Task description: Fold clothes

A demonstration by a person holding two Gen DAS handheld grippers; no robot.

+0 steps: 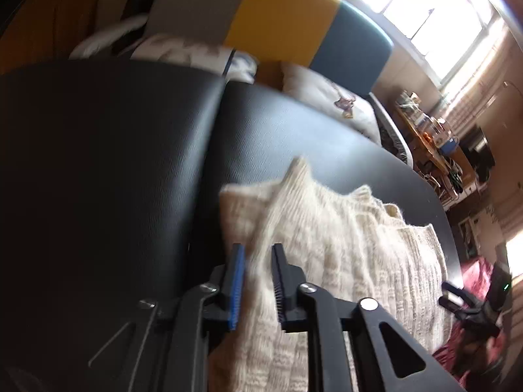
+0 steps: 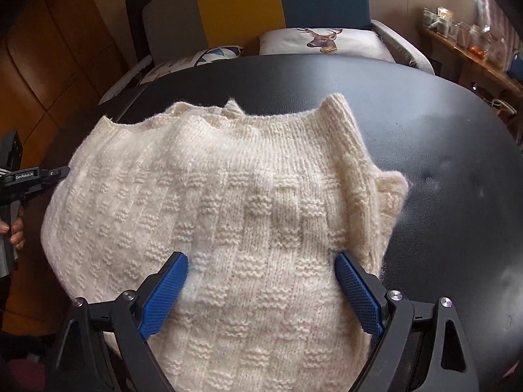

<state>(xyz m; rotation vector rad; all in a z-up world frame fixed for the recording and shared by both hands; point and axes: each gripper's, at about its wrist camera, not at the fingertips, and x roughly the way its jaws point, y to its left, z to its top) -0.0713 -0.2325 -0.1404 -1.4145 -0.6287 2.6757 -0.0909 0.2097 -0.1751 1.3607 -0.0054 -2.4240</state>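
Observation:
A cream knitted sweater (image 2: 235, 196) lies bunched on a black padded table (image 2: 441, 137). My right gripper (image 2: 261, 287) is wide open, its blue-padded fingers (image 2: 356, 294) spread over the sweater's near part. In the left wrist view the sweater (image 1: 343, 245) lies on the table (image 1: 114, 163), and my left gripper (image 1: 258, 281) has its jaws narrowly apart with a fold of the sweater's edge between them; the view is blurred. The left gripper also shows at the left edge of the right wrist view (image 2: 49, 174), at the sweater's left side.
Behind the table stand a grey, yellow and blue headboard (image 2: 248, 6) and pillows, one with a deer print (image 2: 323, 42). A cluttered wooden shelf (image 2: 470, 49) is at the far right. The right gripper shows at the right in the left wrist view (image 1: 470, 310).

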